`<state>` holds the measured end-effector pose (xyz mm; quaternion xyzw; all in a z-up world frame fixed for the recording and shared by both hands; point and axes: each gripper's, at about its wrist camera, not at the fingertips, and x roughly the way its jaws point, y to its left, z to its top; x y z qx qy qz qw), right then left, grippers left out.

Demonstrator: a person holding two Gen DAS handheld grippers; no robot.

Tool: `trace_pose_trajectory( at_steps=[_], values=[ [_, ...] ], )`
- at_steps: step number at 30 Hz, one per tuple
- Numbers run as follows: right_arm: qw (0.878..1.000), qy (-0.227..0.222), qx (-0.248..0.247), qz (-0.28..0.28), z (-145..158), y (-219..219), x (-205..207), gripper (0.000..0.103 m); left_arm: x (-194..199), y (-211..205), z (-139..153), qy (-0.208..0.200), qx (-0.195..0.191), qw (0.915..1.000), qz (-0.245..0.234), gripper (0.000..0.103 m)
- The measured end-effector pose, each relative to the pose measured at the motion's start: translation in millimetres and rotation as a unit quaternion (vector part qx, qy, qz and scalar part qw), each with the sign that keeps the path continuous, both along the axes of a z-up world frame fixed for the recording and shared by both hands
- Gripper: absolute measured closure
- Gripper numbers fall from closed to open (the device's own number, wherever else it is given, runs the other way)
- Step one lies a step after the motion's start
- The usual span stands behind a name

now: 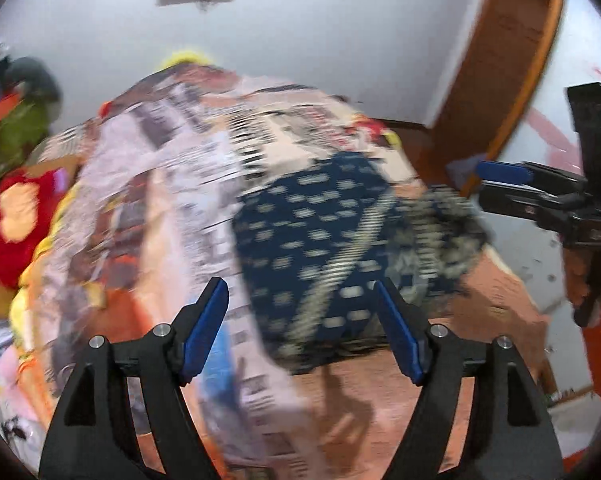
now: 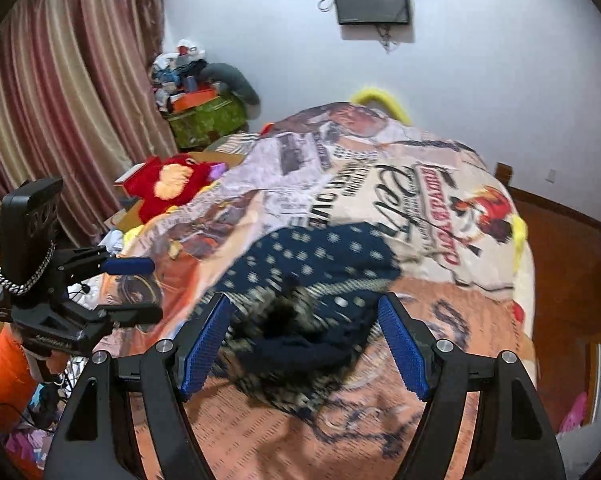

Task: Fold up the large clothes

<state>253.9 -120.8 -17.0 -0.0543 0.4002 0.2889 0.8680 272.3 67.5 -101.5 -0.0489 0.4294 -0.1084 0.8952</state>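
Observation:
A dark navy garment with pale dots and striped bands point(image 1: 320, 232) lies crumpled on the printed bedspread point(image 1: 172, 184). It also shows in the right wrist view point(image 2: 316, 272). My left gripper point(image 1: 302, 328) is open and empty just above the garment's near edge. My right gripper point(image 2: 306, 344) is open and empty over the garment's bunched near end. The right gripper also appears at the right of the left wrist view point(image 1: 504, 184), and the left gripper at the left of the right wrist view point(image 2: 136, 288). The left wrist view is blurred.
A red plush toy point(image 2: 172, 188) lies at the bed's left side. A green box with piled items point(image 2: 204, 116) stands by the curtain point(image 2: 60, 100). A screen point(image 2: 374, 0) hangs on the far wall. Wooden floor point(image 2: 560, 248) lies right of the bed.

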Motion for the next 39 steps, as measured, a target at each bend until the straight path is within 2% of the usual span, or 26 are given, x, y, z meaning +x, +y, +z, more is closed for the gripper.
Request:
trace_pose_trajectory(
  at_steps=[4,7,10,12,16,19,22,24,28,30,35,37,39],
  values=[
    [0.999,0.027,-0.023,0.016,-23,27,14,0.028,5,15,-32,0.037,0.002,0.9992,0.013,0.029],
    [0.996,0.065,-0.055,0.007,-56,32,25,0.028,1,14,-57,0.068,-0.010,0.9977,0.001,0.029],
    [0.994,0.095,-0.062,-0.003,-81,19,30,0.028,-2,4,-83,0.098,-0.036,0.9943,-0.022,0.029],
    [0.992,0.109,-0.067,-0.009,-96,9,28,0.028,-6,-4,-93,0.102,-0.034,0.9938,-0.028,0.029],
    [0.990,0.125,-0.069,-0.012,-116,-7,22,0.028,1,-5,-113,0.118,-0.014,0.9929,-0.004,0.026],
    [0.988,0.137,-0.062,-0.017,-127,-19,18,0.028,2,6,-124,0.137,-0.040,0.9897,0.002,0.021],
    [0.988,0.146,-0.053,-0.022,-133,-31,14,0.028,-6,12,-123,0.134,-0.012,0.9910,0.003,0.021],
    [0.987,0.151,-0.048,-0.025,-134,-39,13,0.028,-13,19,-116,0.123,0.030,0.9918,0.014,0.021],
    [0.987,0.151,-0.042,-0.030,-128,-51,11,0.028,-18,41,-100,0.107,0.045,0.9926,0.035,0.021],
    [0.988,0.142,-0.047,-0.031,-119,-52,10,0.028,-20,51,-83,0.080,0.051,0.9943,0.048,0.021],
    [0.994,0.089,-0.059,-0.019,-84,-39,12,0.027,-2,58,-48,0.022,0.040,0.9973,0.057,0.021],
    [0.996,0.075,-0.046,-0.019,-70,-31,19,0.026,13,55,-42,0.016,0.020,0.9984,0.050,0.020],
    [0.997,0.075,-0.022,-0.022,-62,-24,33,0.021,33,51,-42,0.025,-0.019,0.9988,0.037,0.020]
  ],
)
